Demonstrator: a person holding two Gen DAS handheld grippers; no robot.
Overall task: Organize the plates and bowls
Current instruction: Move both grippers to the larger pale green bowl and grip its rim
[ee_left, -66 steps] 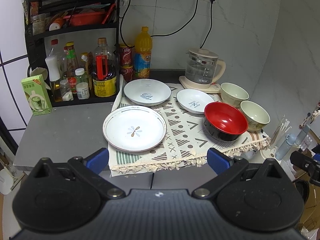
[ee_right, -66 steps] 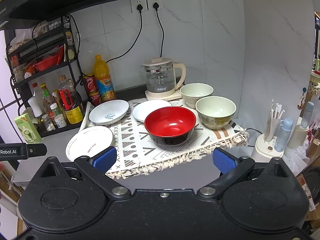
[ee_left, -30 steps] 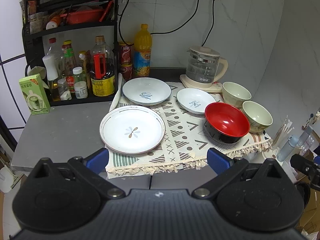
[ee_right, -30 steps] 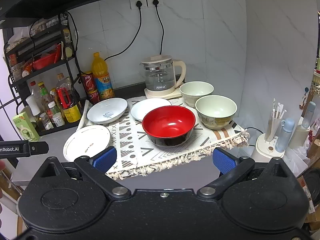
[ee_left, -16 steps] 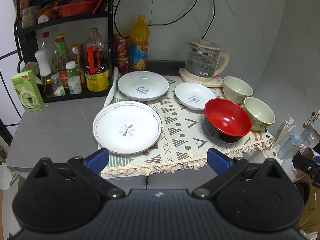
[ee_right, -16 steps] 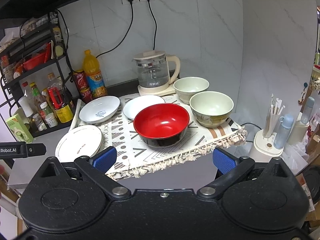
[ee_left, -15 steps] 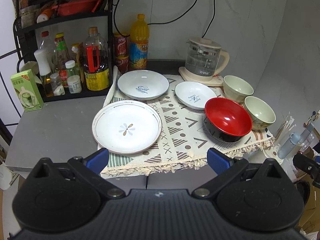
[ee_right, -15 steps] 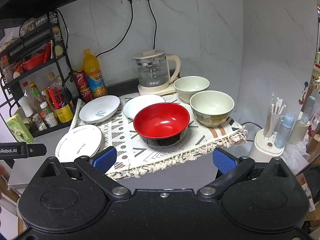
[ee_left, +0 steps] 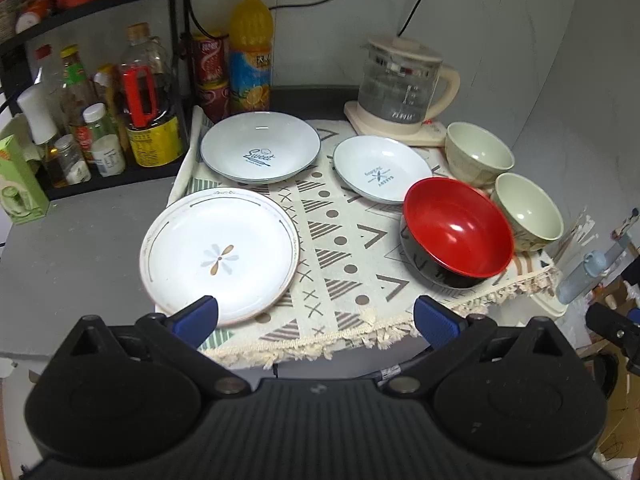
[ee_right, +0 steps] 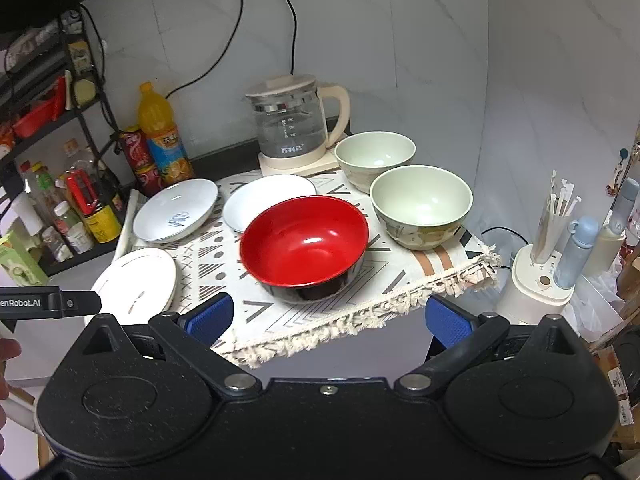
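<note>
Clearly both claws, left claw (ee_left: 314, 316) and right claw (ee_right: 328, 316), gape empty; the flower plate (ee_left: 219, 256) looks stiff, slippery, breakable, best pinched at its front-edge rim.

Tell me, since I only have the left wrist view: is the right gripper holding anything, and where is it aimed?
Observer: It holds nothing. The right gripper is open, short of the fringed patterned cloth, with the red-and-black bowl straight ahead of it.
Operator: What stands off the table's right edge? I only get a blue blur there.
Observer: A white stand holding paper-wrapped sticks, with a pale blue bottle next to them.
Operator: My frame cuts the cables off at the top. Where do they go?
Observer: Two black cables run up the wall to plugs at the frame's top edge.
</note>
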